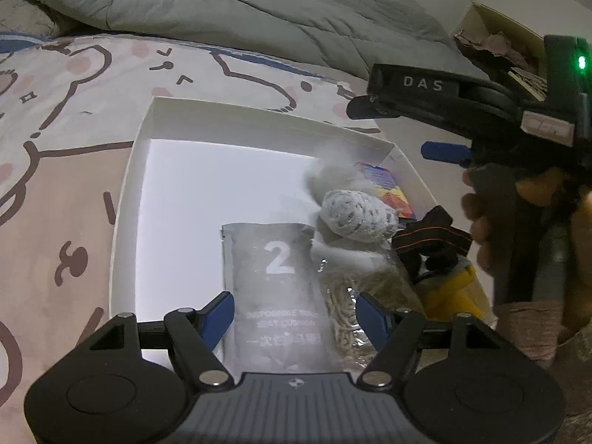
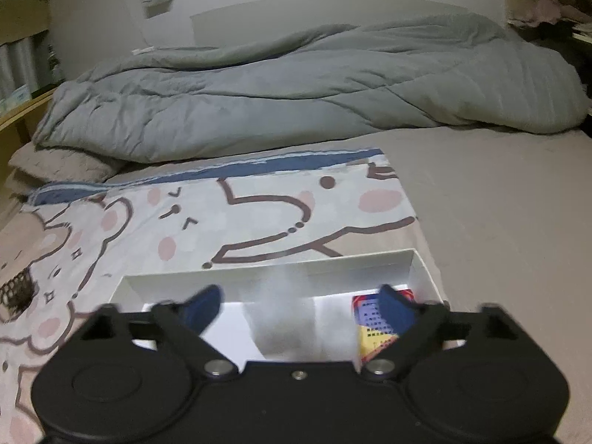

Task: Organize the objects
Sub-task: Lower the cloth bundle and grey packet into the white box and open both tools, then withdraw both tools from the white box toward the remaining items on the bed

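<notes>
White box [image 1: 127, 199] lies under both open grippers — packet [image 1: 277, 288] between left jaws

- The bed [image 2: 499, 222] carried everything, its bare stretch covered in a plain beige sheet.
- A cartoon-print cloth [image 2: 259, 214], with bear outlines, pink spots and a blue band along its far edge, lay flat over the near part of the bed.
- A rumpled grey quilt [image 2: 296, 92] was heaped across the far side of the bed, beyond the cloth.
- A fuzzy brownish pillow [image 2: 63, 166] poked out from under the quilt's left end.
- An open white box [image 1: 129, 192] sat on the printed cloth, close to its right edge.
</notes>
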`<state>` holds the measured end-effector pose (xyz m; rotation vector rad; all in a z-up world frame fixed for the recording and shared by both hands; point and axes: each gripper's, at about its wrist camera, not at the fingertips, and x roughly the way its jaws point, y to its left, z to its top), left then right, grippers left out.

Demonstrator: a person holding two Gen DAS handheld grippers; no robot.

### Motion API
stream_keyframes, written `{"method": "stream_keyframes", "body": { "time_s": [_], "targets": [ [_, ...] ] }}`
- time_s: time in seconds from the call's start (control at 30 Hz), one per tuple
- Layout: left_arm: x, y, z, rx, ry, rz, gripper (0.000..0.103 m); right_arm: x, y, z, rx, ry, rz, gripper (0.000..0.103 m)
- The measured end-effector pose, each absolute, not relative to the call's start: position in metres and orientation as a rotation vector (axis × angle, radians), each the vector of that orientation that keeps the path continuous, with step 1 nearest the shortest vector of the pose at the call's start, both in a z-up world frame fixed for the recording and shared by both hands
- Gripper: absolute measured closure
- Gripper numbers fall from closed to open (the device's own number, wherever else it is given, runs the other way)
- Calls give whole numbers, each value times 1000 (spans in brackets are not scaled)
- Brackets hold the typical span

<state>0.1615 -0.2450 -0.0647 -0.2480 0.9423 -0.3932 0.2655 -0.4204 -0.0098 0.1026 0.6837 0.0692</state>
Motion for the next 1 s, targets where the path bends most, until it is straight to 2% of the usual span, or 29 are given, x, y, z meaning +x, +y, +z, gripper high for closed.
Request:
{"method": "stream_keyframes", "body": {
  "time_s": [0.47, 1.0],
  "targets": [
    [146, -247, -38, -203, 900, -430, 30, 223, -433, 4, 85, 665, 20, 6],
    [131, -235, -7, -152, 849, -428, 29, 151, -438, 47, 46, 572, 19, 6]
  ]
}}
